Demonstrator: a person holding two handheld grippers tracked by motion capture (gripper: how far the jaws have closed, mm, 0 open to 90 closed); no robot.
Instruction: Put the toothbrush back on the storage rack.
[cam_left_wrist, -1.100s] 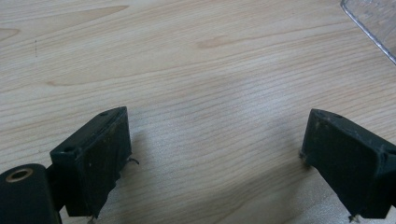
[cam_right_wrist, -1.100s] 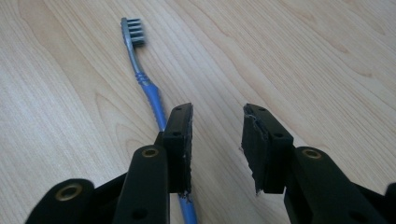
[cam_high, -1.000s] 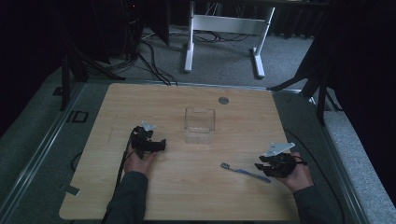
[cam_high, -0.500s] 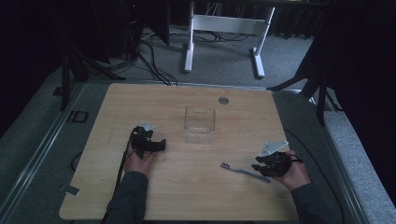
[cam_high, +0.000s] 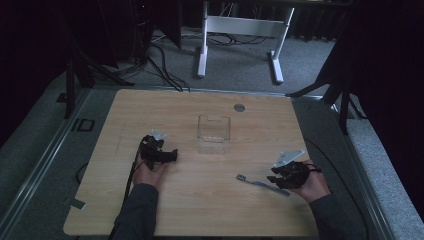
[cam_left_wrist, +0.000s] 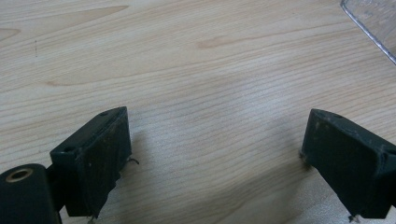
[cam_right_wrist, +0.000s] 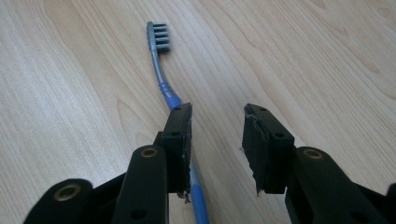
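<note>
1. Nearest the person, the right claw (cam_high: 281, 176) sat low over the table (cam_high: 200, 210) at its right front, its jaws parted by a modest gap and holding nothing.
2. A blue toothbrush (cam_right_wrist: 164, 79) lay flat on the wood. In the right gripper view its handle ran under the left-hand jaw and slightly inside the gap, while the grey bristle head pointed away beyond the jaw tips.
3. In the high view the toothbrush (cam_high: 260, 184) stretched leftward from that claw, its head toward the table's middle.
4. The left claw (cam_high: 167, 155) rested at the left of the table, jaws spread wide over bare wood, well apart from the toothbrush.
5. Farther back, a clear plastic box (cam_high: 214, 131) stood near the centre, just beyond the left claw.
6. A small grey disc (cam_high: 239, 107) sat near the far edge.
</note>
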